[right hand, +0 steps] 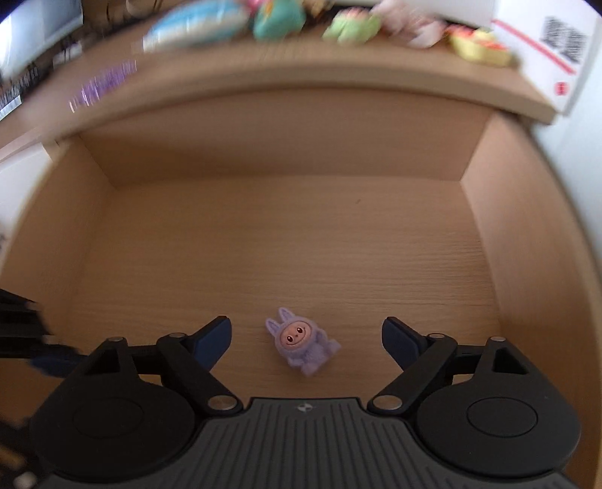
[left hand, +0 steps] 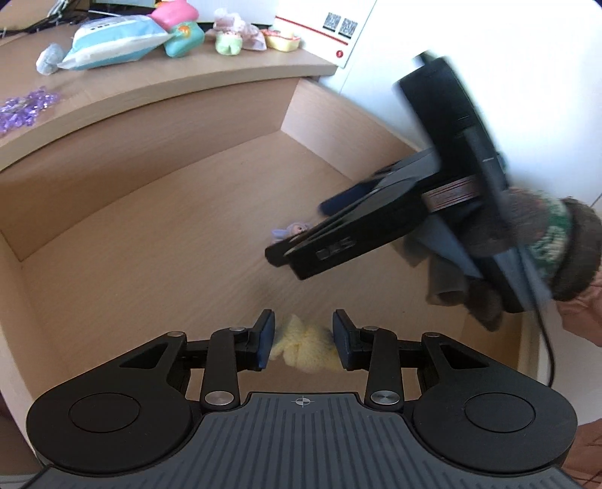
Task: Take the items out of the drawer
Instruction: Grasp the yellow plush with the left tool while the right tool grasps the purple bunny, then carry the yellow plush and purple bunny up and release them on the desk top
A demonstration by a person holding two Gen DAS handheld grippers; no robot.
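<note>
The open wooden drawer [left hand: 113,210] fills both views. In the left wrist view my left gripper [left hand: 304,343] is shut on a fluffy yellow toy [left hand: 301,348], with a pad pressed against each side. A small purple bunny toy [right hand: 301,344] lies on the drawer [right hand: 282,244] floor. My right gripper [right hand: 305,340] stands open around it, one finger on either side and neither touching. From the left wrist view the right gripper [left hand: 297,233] reaches into the drawer from the right and half hides the purple bunny toy [left hand: 291,229].
On the desk top [left hand: 188,75] above the drawer sit a wipes pack [left hand: 113,45], several small soft toys [left hand: 225,41], purple beads [left hand: 26,109] and a white box with codes [left hand: 338,26]. A grey cloth [left hand: 447,278] lies by the drawer's right wall under a sleeve.
</note>
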